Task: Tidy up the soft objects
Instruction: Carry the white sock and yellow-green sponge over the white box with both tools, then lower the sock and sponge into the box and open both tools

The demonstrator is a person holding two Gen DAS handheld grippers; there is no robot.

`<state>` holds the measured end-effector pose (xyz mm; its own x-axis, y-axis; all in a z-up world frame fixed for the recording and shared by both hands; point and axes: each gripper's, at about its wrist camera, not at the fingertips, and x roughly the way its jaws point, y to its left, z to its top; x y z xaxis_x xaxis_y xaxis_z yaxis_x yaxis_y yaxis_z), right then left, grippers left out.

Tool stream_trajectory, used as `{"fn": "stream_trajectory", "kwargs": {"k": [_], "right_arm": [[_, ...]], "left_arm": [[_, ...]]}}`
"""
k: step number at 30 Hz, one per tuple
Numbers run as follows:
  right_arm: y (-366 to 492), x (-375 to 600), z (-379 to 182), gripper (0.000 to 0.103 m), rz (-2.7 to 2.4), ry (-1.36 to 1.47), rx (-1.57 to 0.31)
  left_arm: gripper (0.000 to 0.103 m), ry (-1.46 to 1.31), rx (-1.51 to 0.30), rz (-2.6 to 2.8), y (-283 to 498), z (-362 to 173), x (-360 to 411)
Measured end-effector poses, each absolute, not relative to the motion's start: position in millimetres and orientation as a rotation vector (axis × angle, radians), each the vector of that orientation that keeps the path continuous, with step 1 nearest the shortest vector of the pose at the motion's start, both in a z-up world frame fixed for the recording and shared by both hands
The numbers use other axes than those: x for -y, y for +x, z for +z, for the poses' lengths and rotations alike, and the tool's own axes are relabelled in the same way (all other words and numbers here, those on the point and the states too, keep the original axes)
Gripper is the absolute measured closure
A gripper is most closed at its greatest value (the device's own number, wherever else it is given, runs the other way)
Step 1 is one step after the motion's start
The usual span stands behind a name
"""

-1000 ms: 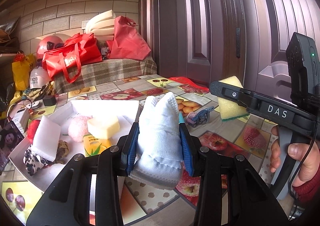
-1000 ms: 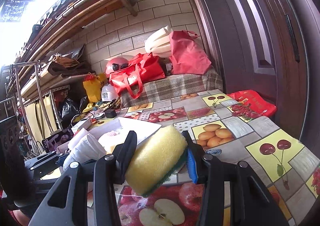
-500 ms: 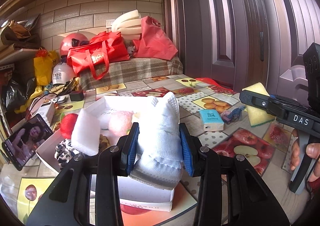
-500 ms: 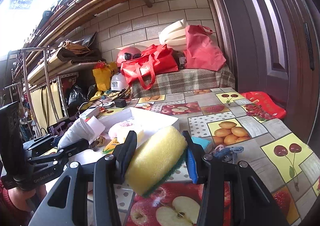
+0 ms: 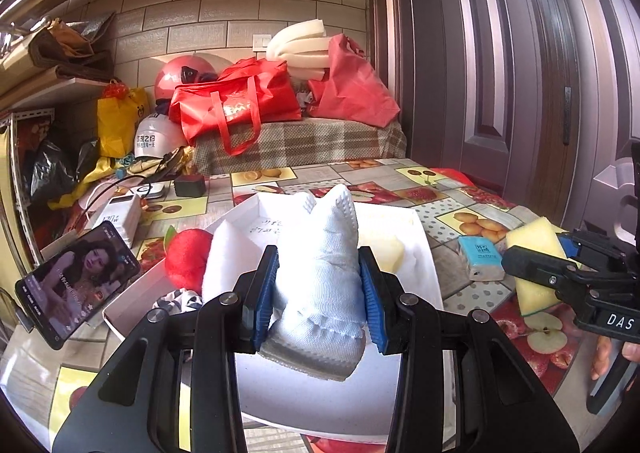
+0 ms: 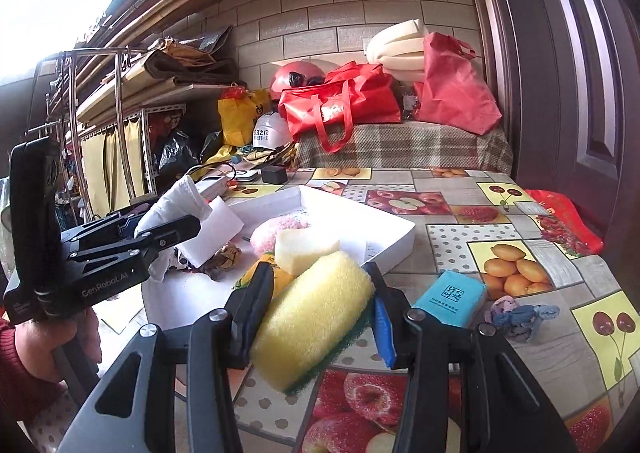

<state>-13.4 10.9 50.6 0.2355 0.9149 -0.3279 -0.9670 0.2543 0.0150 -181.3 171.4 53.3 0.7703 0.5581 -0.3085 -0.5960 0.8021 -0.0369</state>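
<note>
A: White knit cloth [image 5: 320, 273] is clamped upright in the left hand-held gripper [image 5: 316, 289], over the white tray [image 5: 424, 237] on the counter [image 6: 460, 229]. Why?

B: Probably for release there. The right hand-held gripper [image 6: 320, 317] pinches the yellow sponge [image 6: 316, 313] beside the tray.

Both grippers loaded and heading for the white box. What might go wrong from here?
1. The two grippers may collide: left gripper with its white cloth and right gripper with its yellow sponge approach the same white box.
2. The box already looks crowded; the sponge might land on its rim.
3. The propped phone beside the box could get knocked.
</note>
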Motion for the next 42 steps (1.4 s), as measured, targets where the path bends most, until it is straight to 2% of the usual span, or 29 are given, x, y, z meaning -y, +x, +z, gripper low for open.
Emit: {"fn": "stream_trajectory", "kwargs": {"k": [19, 28, 33, 42], "right_arm": [[-54.0, -87.4, 42.6, 0.058, 1.441, -0.325, -0.305], [-52.4, -126.5, 28.1, 0.058, 1.525, -0.449, -0.452], [-25.6, -143.3, 26.4, 0.058, 1.415, -0.421, -0.508], [10.5, -139.1, 36.8, 0.057, 1.264, -0.262, -0.485]], "left_arm": [[0.064, -0.178, -0.342, 0.688, -164.6, 48.5, -222.7], [0.064, -0.196, -0.353, 0.679, -161.0, 47.9, -232.5], [0.064, -0.191, -0.357, 0.673, -159.0, 47.1, -231.9], [0.065, -0.163, -0.39, 0.683, -145.9, 45.3, -234.6]]}}
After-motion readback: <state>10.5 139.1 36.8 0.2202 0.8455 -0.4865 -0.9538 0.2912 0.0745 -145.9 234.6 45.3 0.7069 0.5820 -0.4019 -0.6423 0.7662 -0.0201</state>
